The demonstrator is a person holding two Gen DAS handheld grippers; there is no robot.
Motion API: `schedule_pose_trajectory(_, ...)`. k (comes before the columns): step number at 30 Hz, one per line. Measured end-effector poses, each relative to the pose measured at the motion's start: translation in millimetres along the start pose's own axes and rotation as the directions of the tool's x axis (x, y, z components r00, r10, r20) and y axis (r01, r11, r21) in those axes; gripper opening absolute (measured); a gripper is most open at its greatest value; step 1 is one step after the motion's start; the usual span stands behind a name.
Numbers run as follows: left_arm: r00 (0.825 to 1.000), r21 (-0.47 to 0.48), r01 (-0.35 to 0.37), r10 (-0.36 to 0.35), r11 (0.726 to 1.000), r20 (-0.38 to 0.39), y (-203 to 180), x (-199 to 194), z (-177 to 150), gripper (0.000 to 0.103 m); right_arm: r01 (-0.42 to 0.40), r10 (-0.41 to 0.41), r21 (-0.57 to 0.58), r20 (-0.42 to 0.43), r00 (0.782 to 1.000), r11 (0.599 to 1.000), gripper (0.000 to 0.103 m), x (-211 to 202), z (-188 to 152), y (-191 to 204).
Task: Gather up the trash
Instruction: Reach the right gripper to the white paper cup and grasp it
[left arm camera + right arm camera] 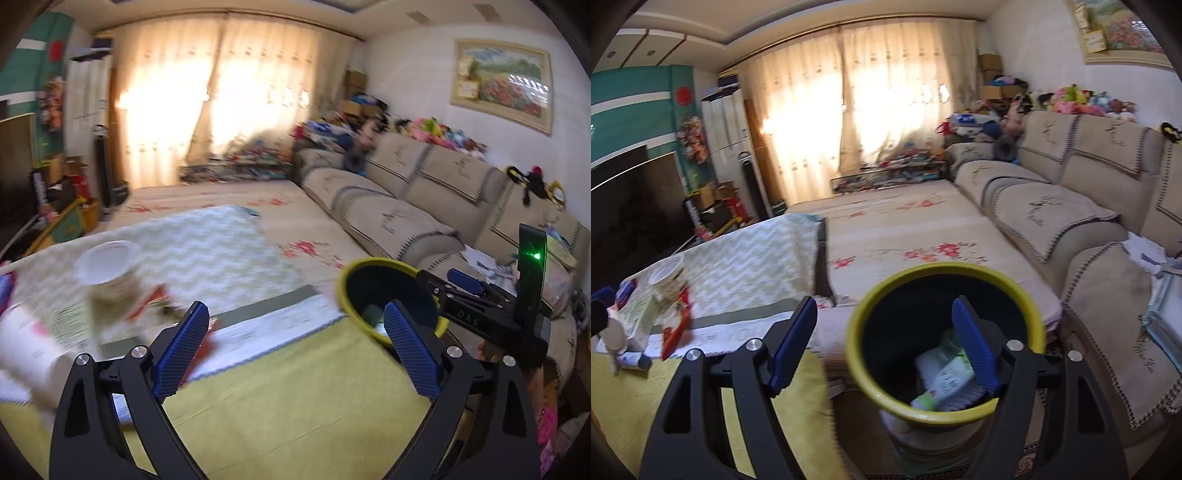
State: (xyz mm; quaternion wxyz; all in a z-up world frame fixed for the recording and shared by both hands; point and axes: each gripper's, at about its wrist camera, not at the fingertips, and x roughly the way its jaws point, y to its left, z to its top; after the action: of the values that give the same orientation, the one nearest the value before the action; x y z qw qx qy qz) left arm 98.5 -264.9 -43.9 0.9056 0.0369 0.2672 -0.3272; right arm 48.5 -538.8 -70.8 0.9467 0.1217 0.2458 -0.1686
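Note:
A black bin with a yellow rim [854, 350] stands on the floor by the table's right edge, holding white packets and a bottle [945, 373]. My right gripper [886, 321] is open over the bin's left rim, its right finger [973, 347] above the bin's mouth, and nothing is pressed between its pads. My left gripper [297, 332] is open and empty above the yellow tablecloth [295, 387]. Trash lies at the table's left: a white cup [668, 275] [107, 262], a red wrapper [677, 325], a white carton [635, 321] and a small tube [635, 360]. The bin's rim [345, 295] shows blurred in the left wrist view.
A beige sofa [1052, 206] runs along the right wall with papers on its near seat. A flowered mat [905, 236] covers the floor between table and sofa. A green zigzag cloth [750, 266] covers the far table. A dark TV [635, 206] stands at left.

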Motion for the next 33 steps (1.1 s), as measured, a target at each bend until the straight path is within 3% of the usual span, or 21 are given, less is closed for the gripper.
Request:
schedule_pose_trajectory(6,0.986,-0.123,-0.168,0.169,0.978,0.002,74.8,-64.6,-36.6,0.097,-0.169,0.163,-0.085,-0.069,0.984,0.982,0.072,15.4,1.5,63.6)
schedule_pose_trajectory(11,0.963,-0.191,-0.266,0.27,0.945,-0.008,120.9,-94.8,-64.9,0.097,-0.339,0.311,-0.165,-0.175,0.934,0.926,0.072,32.2,-2.3,131.7)
schedule_pose_trajectory(14,0.951,-0.22,-0.303,0.307,0.927,-0.015,138.3,-104.9,-77.2,0.097,-0.448,0.403,-0.199,-0.23,0.886,0.871,0.072,34.8,-5.5,171.3)
schedule_pose_trajectory(19,0.938,-0.27,-0.334,0.345,0.903,-0.007,165.5,-132.1,-88.2,0.097,-0.611,0.54,-0.278,-0.294,0.788,0.741,0.072,23.7,-12.0,233.2)
schedule_pose_trajectory(22,0.922,-0.285,-0.372,0.387,0.883,-0.003,178.8,-146.9,-88.6,0.097,-0.675,0.592,-0.306,-0.328,0.737,0.671,0.072,17.9,-14.8,260.3)
schedule_pose_trajectory(27,0.895,-0.315,-0.419,0.445,0.852,0.013,195.4,-171.9,-90.2,0.097,-0.74,0.633,-0.318,-0.383,0.672,0.593,0.073,18.7,-20.0,291.6)
schedule_pose_trajectory(30,0.893,-0.321,-0.422,0.45,0.848,0.014,198.7,-173.3,-89.6,0.097,-0.754,0.637,-0.34,-0.403,0.657,0.562,0.073,18.8,-23.3,307.3)
schedule_pose_trajectory(33,0.898,-0.323,-0.413,0.44,0.851,0.011,193.2,-171.6,-90.6,0.097,-0.75,0.631,-0.363,-0.406,0.661,0.553,0.075,19.6,-22.6,319.2)
